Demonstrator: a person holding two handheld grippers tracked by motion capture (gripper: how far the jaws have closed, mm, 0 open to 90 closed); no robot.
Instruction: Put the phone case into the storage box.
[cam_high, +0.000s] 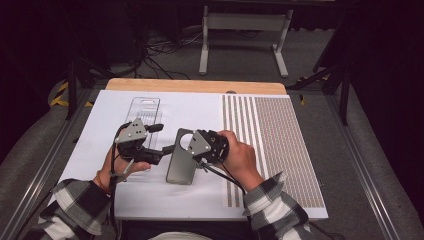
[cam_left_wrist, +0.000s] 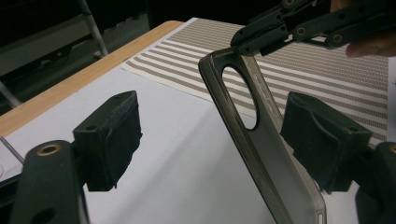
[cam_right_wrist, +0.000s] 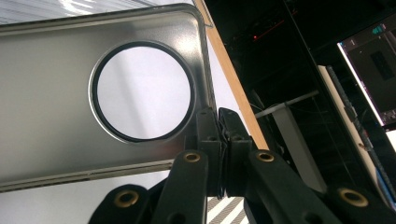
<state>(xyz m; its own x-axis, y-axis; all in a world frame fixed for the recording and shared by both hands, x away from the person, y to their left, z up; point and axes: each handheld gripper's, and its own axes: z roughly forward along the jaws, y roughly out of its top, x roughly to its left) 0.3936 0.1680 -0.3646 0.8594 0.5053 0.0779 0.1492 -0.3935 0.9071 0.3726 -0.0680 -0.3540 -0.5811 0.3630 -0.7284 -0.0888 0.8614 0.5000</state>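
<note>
The right tool (cam_high: 196, 150) clamps the case (cam_high: 180, 159) by its top edge, tilted above the surface's middle. The left tool (cam_left_wrist: 210, 140) straddles it, jaws apart; its grip remains to be made.

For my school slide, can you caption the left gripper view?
Open left gripper fingers flank a tilted grey phone case.
</note>
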